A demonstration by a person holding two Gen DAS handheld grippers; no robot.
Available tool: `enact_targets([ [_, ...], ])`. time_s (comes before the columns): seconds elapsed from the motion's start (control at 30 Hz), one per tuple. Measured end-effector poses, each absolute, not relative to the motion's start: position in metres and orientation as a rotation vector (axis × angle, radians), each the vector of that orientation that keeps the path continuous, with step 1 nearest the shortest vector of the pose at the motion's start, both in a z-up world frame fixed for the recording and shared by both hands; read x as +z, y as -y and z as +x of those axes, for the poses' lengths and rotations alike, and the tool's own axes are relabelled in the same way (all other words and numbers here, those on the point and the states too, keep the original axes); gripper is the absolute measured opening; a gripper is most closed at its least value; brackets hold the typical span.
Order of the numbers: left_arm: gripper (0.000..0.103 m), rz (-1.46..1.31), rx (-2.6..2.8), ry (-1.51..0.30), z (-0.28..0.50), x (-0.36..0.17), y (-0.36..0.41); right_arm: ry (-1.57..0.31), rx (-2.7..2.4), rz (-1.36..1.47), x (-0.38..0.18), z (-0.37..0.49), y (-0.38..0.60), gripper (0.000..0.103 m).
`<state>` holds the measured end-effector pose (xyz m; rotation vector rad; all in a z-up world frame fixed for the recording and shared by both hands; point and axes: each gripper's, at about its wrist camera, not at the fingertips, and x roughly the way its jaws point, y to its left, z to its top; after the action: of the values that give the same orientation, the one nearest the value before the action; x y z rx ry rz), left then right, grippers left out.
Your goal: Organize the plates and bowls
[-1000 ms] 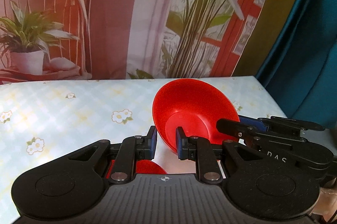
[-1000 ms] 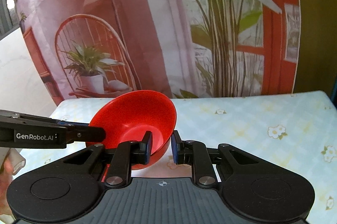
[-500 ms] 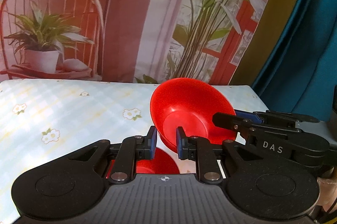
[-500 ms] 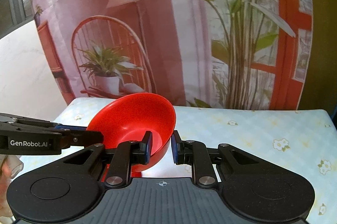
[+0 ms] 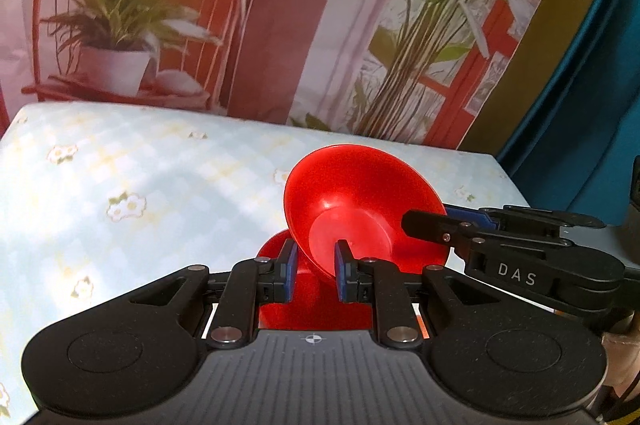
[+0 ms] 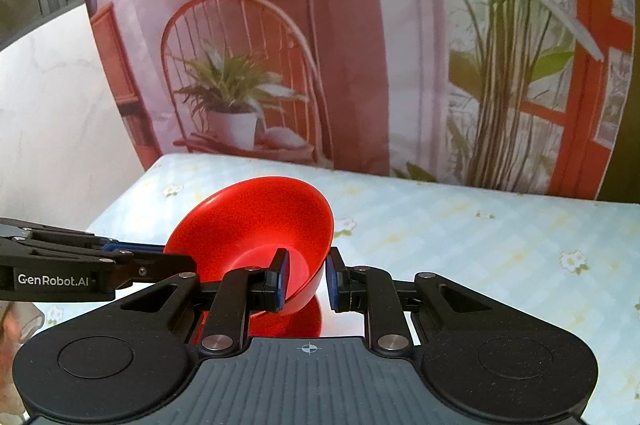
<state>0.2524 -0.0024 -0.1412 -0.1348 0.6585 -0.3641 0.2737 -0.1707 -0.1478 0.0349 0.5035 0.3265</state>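
A red bowl [image 5: 360,209] is held tilted above the table between both grippers. My left gripper [image 5: 314,271] is shut on its left rim, and my right gripper [image 6: 306,279] is shut on its right rim [image 6: 256,225]. Each gripper shows in the other's view, the right one [image 5: 500,249] and the left one [image 6: 80,265]. A second red dish [image 5: 296,289] lies on the table right below the bowl, mostly hidden by the fingers; it also shows in the right wrist view [image 6: 296,321].
The table [image 5: 140,185] has a pale blue flowered cloth. A printed backdrop with a chair and plants [image 6: 240,97] hangs behind its far edge. A teal curtain [image 5: 592,105] hangs at the right.
Both grippers have lowered and tipped forward with the bowl, bringing it closer over the red dish on the table. The grip on the bowl is unchanged.
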Motion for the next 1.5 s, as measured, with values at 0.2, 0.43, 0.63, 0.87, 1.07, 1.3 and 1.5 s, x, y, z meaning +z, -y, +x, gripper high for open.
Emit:
enact_targets([
  [0.2, 0.021, -0.147, -0.357, -0.689, 0.252, -0.158, -0.004, -0.548, 0.333, 0.014, -0.164, 0.275, 0.161, 0.019],
  [0.43, 0.021, -0.152, -0.352, -0.707, 0.251, -0.166, -0.012, -0.578, 0.340, -0.001, -0.174, 0.275, 0.152, 0.019],
  [0.63, 0.021, -0.156, -0.342, -0.722, 0.249, -0.172, -0.014, -0.597, 0.344, -0.012, -0.181, 0.275, 0.146, 0.019],
  [0.87, 0.021, -0.153, -0.340, -0.729, 0.250, -0.172, -0.013, -0.612, 0.348, -0.026, -0.184, 0.276, 0.145, 0.019],
  [1.07, 0.021, -0.152, -0.339, -0.734, 0.251, -0.172, -0.012, -0.614, 0.349, -0.027, -0.183, 0.276, 0.145, 0.019],
  [1.3, 0.021, -0.156, -0.337, -0.741, 0.252, -0.173, -0.010, -0.614, 0.350, -0.028, -0.184, 0.275, 0.145, 0.020],
  [1.5, 0.021, -0.160, -0.337, -0.744, 0.253, -0.174, -0.010, -0.622, 0.351, -0.043, -0.185, 0.277, 0.144, 0.020],
])
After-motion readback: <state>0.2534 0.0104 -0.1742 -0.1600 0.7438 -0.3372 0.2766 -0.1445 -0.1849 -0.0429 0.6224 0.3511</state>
